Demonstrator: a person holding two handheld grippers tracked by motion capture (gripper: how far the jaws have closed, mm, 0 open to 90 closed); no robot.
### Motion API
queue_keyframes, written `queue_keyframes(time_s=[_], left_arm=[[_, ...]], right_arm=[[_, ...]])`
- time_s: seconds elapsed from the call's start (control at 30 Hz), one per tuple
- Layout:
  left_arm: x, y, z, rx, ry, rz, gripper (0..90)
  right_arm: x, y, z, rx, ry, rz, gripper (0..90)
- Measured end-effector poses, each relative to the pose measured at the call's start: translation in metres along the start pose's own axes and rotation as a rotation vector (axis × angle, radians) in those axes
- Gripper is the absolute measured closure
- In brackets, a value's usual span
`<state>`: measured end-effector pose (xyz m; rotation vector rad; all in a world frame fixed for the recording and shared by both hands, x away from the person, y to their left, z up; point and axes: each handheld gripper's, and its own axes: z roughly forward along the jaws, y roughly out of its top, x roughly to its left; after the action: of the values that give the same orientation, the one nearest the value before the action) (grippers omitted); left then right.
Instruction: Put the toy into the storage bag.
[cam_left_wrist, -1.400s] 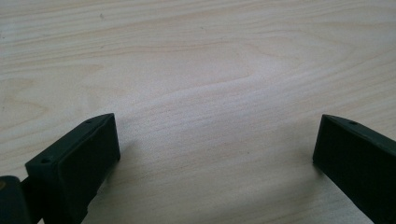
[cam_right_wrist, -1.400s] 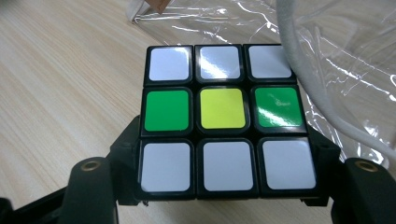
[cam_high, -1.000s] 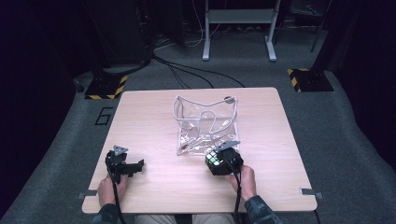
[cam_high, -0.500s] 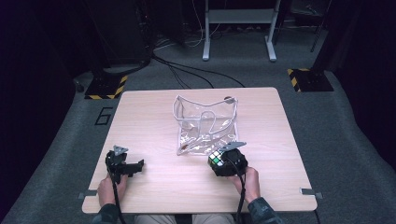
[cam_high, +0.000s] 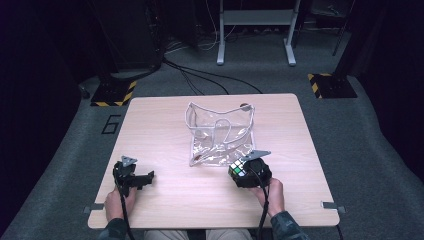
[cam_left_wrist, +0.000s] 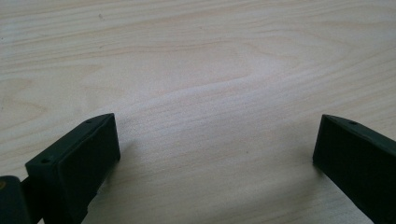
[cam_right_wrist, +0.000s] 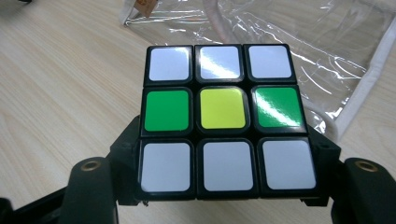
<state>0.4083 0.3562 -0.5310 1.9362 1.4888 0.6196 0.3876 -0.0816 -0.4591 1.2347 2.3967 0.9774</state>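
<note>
A puzzle cube (cam_right_wrist: 222, 119) with white, green and yellow stickers sits between the jaws of my right gripper (cam_right_wrist: 224, 186), which is shut on it. From above, the cube (cam_high: 239, 169) and right gripper (cam_high: 250, 172) hover just in front of a clear plastic pouch (cam_high: 220, 132) with white piping that stands open mid-table. In the right gripper view the pouch (cam_right_wrist: 299, 42) lies just beyond the cube. My left gripper (cam_high: 135, 177) rests at the front left of the table, its jaws wide open over bare wood (cam_left_wrist: 210, 135).
The light wooden table (cam_high: 165, 125) has bare room left of the pouch and along the front edge. Dark carpet, cables and a metal stand's legs (cam_high: 255, 35) lie beyond the far edge. Hazard-striped blocks (cam_high: 112, 95) sit on the floor at both far corners.
The right gripper with the cube has shifted slightly toward the front of the table. The left gripper has stayed put.
</note>
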Motion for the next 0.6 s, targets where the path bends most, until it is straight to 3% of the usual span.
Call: queue_keyframes(time_s=[0.6], left_arm=[[0.000, 0.000, 0.000, -0.002, -0.001, -0.004, 0.4]], right_arm=[[-0.015, 0.011, -0.018, -0.028, -0.035, -0.014, 33.2]])
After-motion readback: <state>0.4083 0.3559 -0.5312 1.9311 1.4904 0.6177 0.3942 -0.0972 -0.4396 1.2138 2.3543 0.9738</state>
